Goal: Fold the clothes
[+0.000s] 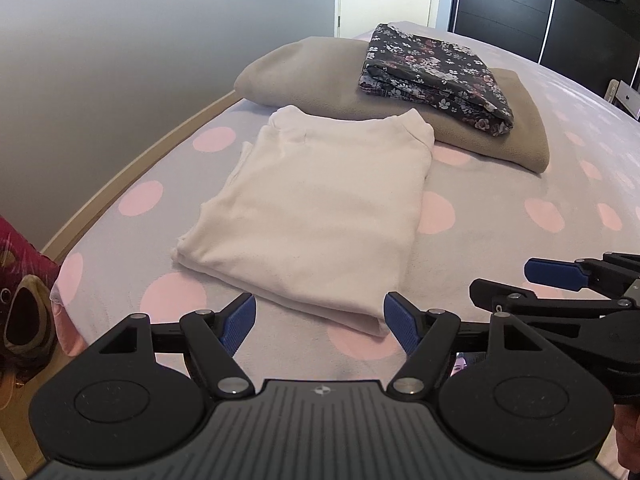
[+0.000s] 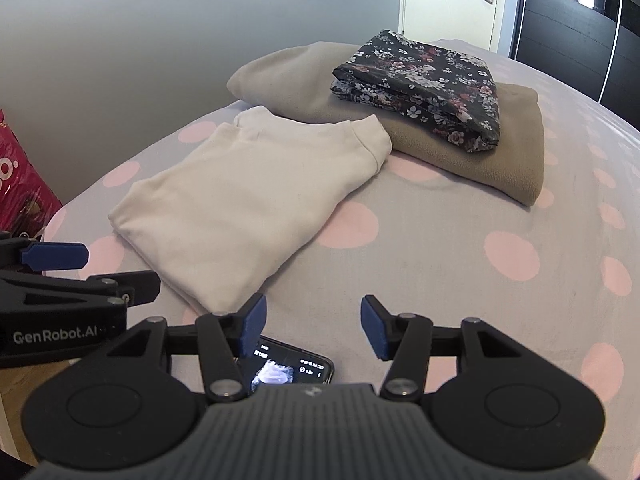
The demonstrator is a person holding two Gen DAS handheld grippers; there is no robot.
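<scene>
1. We see one folded white cotton top (image 1: pixel 316 208) lying flat on the grey bedspread with pink dots (image 1: pixel 500 248), its near corner just ahead of the left gripper (image 1: pixel 320 322), between the spread blue pads (image 1: pixel 240 320).
2. Our left gripper's jaws stand well apart and hold nothing; the pads do not press the fabric.
3. Our right gripper (image 2: pixel 312 328), jaws likewise spread and empty, hangs over bare bedspread, the white top off to its left.
4. Beyond the top we count two more folded pieces: one beige fleece garment (image 1: pixel 480 136), touching the top's collar, and one dark floral cloth (image 1: pixel 432 76) stacked on it.
5. One black smartphone (image 2: pixel 292 368), screen lit, lies under the right gripper.
</scene>
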